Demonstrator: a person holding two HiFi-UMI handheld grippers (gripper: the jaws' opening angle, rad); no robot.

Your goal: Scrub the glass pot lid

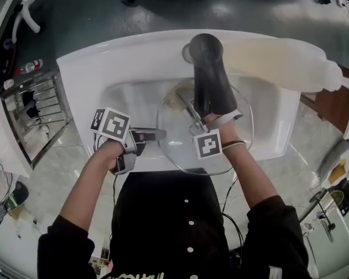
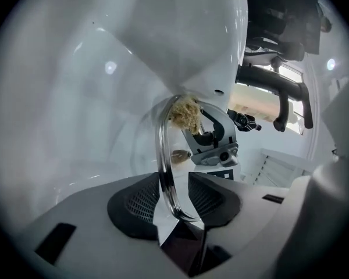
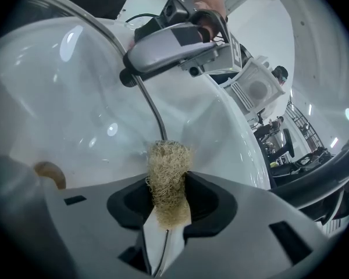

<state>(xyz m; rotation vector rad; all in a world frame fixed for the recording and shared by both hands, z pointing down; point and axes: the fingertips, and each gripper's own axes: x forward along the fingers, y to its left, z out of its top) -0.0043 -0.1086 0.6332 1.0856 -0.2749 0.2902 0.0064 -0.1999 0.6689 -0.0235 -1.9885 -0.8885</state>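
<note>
The round glass pot lid (image 1: pixel 177 156) stands tilted in the white sink (image 1: pixel 267 118). Its metal rim (image 2: pixel 163 156) runs between the jaws of my left gripper (image 2: pixel 173 199); the pads stand a little off the rim on either side, so this gripper is open. In the head view the left gripper (image 1: pixel 157 134) sits at the lid's left edge. My right gripper (image 3: pixel 168 199) is shut on a tan fibrous scrubber (image 3: pixel 167 176), whose tip rests against the lid's glass near the rim (image 3: pixel 145 95). The left gripper view shows the scrubber (image 2: pixel 185 114) on the lid's far side.
A black faucet (image 1: pixel 209 74) arches over the basin just above the right gripper (image 1: pixel 193 110). A wire dish rack (image 1: pixel 35 115) stands to the left of the sink, with a small bottle (image 1: pixel 29 67) behind it. The person's body is close against the sink's front edge.
</note>
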